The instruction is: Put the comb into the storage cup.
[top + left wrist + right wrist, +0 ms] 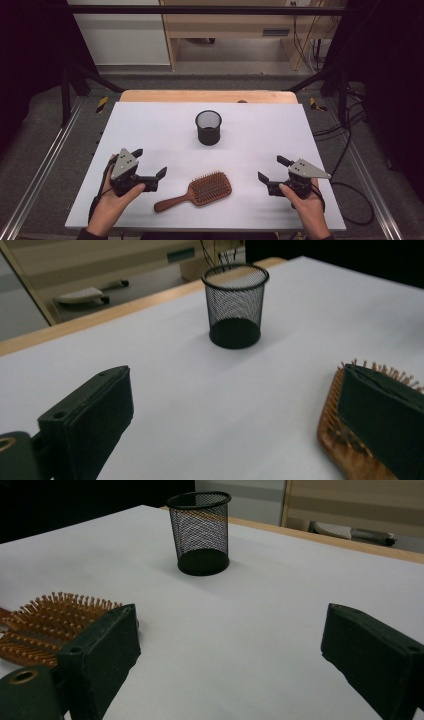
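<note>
Early stage of handling: wooden hairbrush (200, 191) lying bristles-up on the white tabletop (150, 125), between the 2 claws and untouched. Left claw (150, 167) spread wide and empty, brush head just beside its right jaw. Right claw (272, 169) likewise spread, nothing between its jaws, brush off to its left. Mesh cup (208, 127) upright and apparently empty, well ahead of both claws. Judged remaining: grasping, lifting and placing the brush, possibly into the cup.

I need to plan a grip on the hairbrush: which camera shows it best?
The high view: the whole hairbrush lies bristles up, handle toward the left. The left gripper view catches an edge of its head behind a jaw. The right gripper view shows part of the bristled head, no handle.
</note>
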`<state>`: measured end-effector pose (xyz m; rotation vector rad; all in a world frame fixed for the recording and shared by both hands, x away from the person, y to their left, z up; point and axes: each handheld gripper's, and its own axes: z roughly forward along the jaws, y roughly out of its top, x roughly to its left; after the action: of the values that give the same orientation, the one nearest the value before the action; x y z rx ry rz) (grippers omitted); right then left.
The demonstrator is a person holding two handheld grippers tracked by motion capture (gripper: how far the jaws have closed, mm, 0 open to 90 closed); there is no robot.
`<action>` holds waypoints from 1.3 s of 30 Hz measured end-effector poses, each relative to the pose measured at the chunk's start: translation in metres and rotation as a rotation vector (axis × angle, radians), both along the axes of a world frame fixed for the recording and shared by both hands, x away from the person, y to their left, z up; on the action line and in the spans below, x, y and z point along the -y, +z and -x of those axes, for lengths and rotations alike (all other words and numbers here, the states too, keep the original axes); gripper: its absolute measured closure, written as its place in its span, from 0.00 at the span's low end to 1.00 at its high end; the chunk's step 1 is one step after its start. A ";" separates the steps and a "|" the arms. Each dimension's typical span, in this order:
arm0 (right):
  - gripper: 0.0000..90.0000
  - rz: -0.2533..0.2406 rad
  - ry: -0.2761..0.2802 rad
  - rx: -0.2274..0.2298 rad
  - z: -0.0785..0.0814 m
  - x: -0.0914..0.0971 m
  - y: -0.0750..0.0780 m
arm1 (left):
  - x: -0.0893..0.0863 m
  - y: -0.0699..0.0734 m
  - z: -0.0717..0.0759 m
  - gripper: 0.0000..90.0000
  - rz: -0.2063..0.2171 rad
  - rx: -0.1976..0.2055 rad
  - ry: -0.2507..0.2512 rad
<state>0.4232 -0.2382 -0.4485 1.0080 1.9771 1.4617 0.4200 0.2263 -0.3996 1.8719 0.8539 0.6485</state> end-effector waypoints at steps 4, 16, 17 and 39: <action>0.10 -0.001 -0.008 0.000 0.000 0.000 0.000 | 0.014 0.002 0.001 0.03 -0.088 -0.036 -0.064; 0.10 0.018 -0.014 -0.009 -0.003 0.000 -0.003 | 0.046 0.001 -0.004 0.06 -0.243 -0.163 -0.197; 0.10 0.019 -0.013 -0.010 -0.003 0.000 -0.003 | 0.050 -0.002 -0.004 0.06 -0.276 -0.190 -0.211; 0.09 0.024 -0.016 -0.012 -0.003 -0.001 -0.003 | 0.074 -0.033 -0.010 0.10 -0.507 -0.401 -0.362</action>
<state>0.4259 -0.2369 -0.4519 1.0217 1.9857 1.4237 0.4298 0.1527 -0.4323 2.5963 0.5971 0.2744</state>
